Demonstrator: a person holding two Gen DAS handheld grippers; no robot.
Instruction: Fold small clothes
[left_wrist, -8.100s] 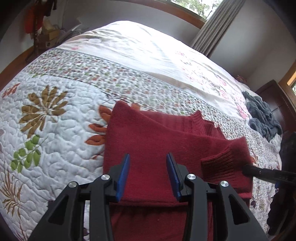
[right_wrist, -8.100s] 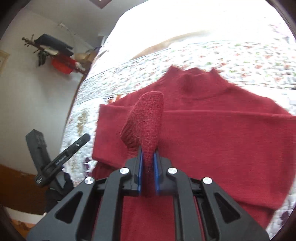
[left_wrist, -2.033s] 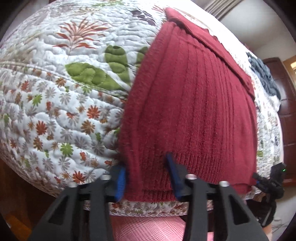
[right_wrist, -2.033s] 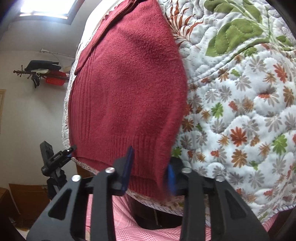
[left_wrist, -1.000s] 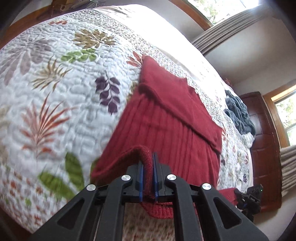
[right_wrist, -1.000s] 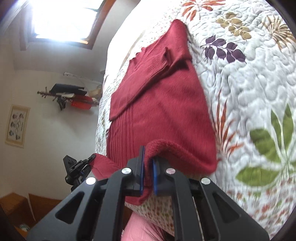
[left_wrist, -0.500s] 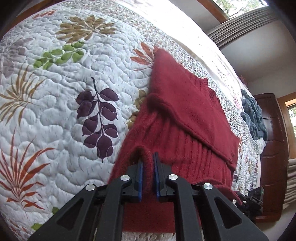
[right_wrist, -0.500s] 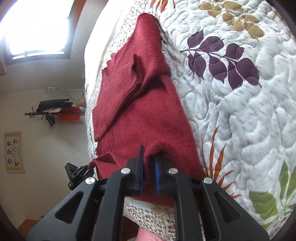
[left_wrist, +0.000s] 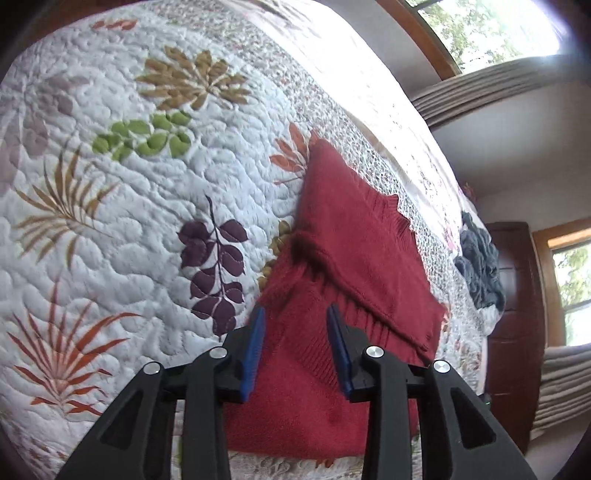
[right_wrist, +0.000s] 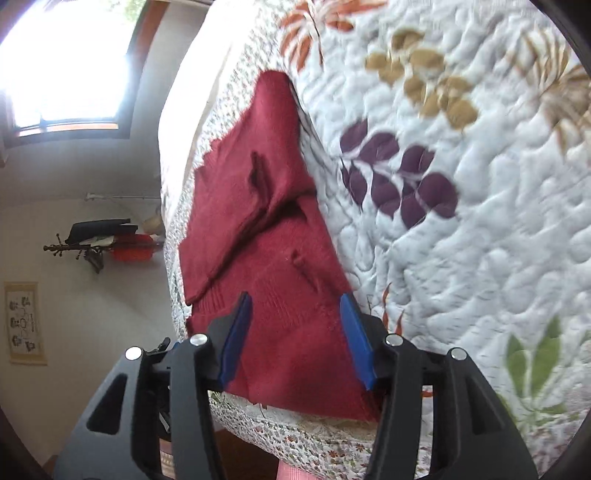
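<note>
Left wrist view shows your left gripper (left_wrist: 295, 345) and right gripper (right_wrist: 297, 336) both spread, empty, over the soft, limp red sweater (left_wrist: 343, 266); pinch its near hem corners.

R tongs (right_wrist: 295, 332) open, red sweater (right_wrist: 266, 221) on quilt (right_wrist: 480, 240)

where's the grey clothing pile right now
In the left wrist view the grey clothing pile lies far right on the quilt, beyond the red sweater, next to the dark wooden furniture.
</note>
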